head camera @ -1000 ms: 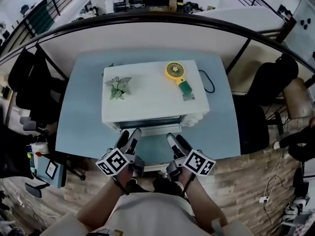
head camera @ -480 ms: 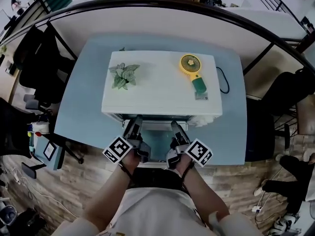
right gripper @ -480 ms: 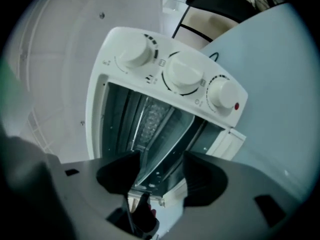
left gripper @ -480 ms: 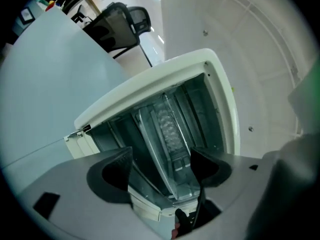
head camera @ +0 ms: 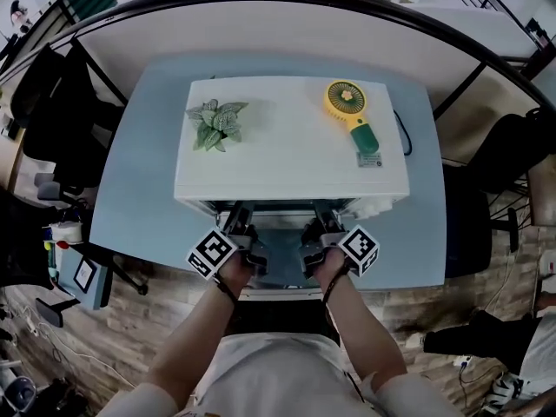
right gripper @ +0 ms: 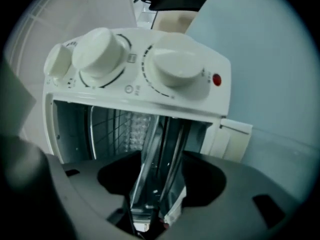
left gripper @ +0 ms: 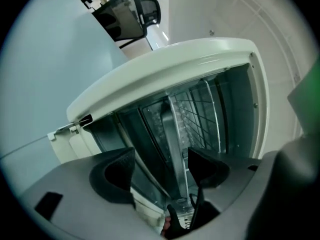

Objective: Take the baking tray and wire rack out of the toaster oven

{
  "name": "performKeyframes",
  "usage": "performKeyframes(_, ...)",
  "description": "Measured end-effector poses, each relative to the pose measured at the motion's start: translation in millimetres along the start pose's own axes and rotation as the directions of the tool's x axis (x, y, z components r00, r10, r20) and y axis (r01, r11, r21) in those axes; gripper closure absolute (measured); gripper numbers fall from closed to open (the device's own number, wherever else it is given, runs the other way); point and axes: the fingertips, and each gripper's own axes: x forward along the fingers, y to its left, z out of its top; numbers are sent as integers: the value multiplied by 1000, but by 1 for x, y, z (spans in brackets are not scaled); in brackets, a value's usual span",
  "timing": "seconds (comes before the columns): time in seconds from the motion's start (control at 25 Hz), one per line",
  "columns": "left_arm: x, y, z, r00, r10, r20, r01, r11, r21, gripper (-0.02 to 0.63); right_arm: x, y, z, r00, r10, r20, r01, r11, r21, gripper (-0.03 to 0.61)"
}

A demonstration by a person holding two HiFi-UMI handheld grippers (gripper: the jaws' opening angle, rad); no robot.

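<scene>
1. The baking tray [left gripper: 175,144] shows edge-on as a thin, silvery, scuffed metal strip. It sits in the mouth of the toaster oven [head camera: 287,159] and runs straight out toward the jaws.
2. Deeper in, beyond the jaw tips, is the wire rack [left gripper: 197,111], a grid of fine bright rods also inside the oven cavity.
3. The left gripper [left gripper: 161,160] has its jaws wide. They have just been closing, and the tray's rim passes between them with clear space at each pad, so there is no clamp on it.
4. The right gripper [right gripper: 157,173] has its jaws at a middling gap, and they too have just been closing. The same silvery rim lies between them, close to both pads, but the pads are not seen pressing on it.
5. Past the right jaws and above them sits the white control panel, with two big round knobs [right gripper: 172,69] and a small red lamp [right gripper: 216,80].
6. From the head view, both grippers sit side by side at the oven's front over the dropped door [head camera: 280,254].
7. On the oven's white top, well beyond the jaws, are a small green plant [head camera: 215,122] and a yellow hand fan [head camera: 350,107]. Everything rests on a pale blue table [head camera: 139,176].
</scene>
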Motion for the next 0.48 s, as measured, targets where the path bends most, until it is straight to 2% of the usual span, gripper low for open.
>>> performKeyframes(0.16, 13, 1, 6, 999, -47, 13, 47, 999, -2, 281, 11, -5, 4, 999, 24, 26, -25, 998, 60, 334)
performKeyframes(0.28, 19, 1, 8, 997, -74, 16, 74, 997, -7, 281, 20, -4, 7, 998, 53, 37, -55, 996, 68, 339)
performKeyframes(0.48, 30, 2, 16, 994, -102, 49, 104, 993, -57, 299, 36, 2, 14, 994, 85, 69, -90, 993, 70, 376)
